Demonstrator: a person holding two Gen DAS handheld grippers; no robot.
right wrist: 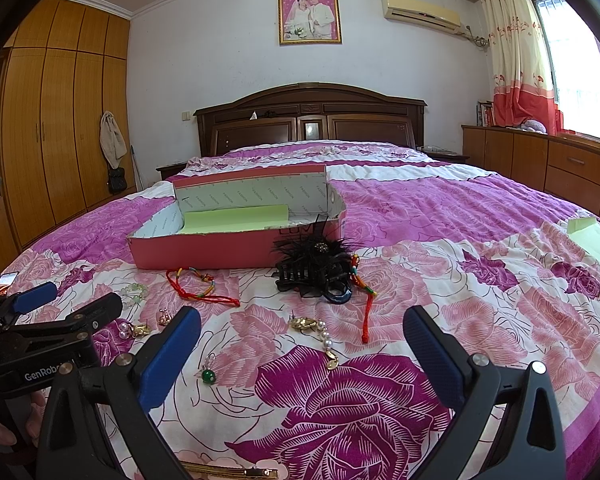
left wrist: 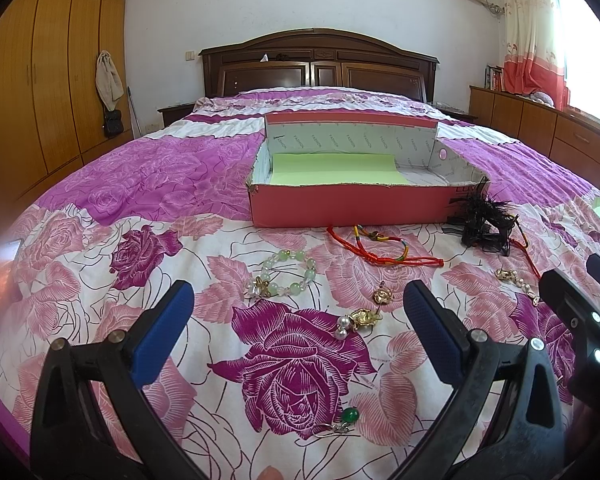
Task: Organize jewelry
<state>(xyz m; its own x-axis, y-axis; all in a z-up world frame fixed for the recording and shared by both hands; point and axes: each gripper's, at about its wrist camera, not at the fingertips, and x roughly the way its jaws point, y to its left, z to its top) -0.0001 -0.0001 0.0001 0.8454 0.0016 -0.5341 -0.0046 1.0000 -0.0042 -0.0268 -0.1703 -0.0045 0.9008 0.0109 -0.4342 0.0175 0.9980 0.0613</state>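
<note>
- The jewelry lay scattered on the flowered bedspread [left wrist: 112, 168] in front of the pink box [left wrist: 352, 204], none of it inside; the box stood open-topped with a green sheet [left wrist: 332, 170] on its floor.
- In the left wrist view, a green bead bracelet [left wrist: 286, 276] lay at about 11 o'clock from the left gripper [left wrist: 298, 306], and a red cord bracelet [left wrist: 384, 248] at 1 o'clock, close to the box's front wall but apart from it.
- Two gold pearl earrings [left wrist: 360, 318] lay between the spread fingers of the left gripper, untouched; a green stone earring [left wrist: 346, 420] sat nearer the camera at 6 o'clock.
- A black feather hair clip [left wrist: 486, 224] rested against the box's right front corner, partly covering that edge.
- In the right wrist view, the right gripper [right wrist: 302, 332] hovered with its fingers wide apart and nothing between the pads; a gold pearl chain [right wrist: 320, 332] lay just ahead at 12 o'clock and a red tassel cord [right wrist: 366, 308] at 1 o'clock.
- A gold hair bar [right wrist: 232, 472] showed at the lower edge of that view.
- Bare bedspread stretched to 3 o'clock of the right gripper, up to a loose green paper [right wrist: 596, 244] near the bed's edge.
- The headboard [right wrist: 312, 120], wardrobe [right wrist: 52, 120] and dresser [right wrist: 548, 164] stood well away.
</note>
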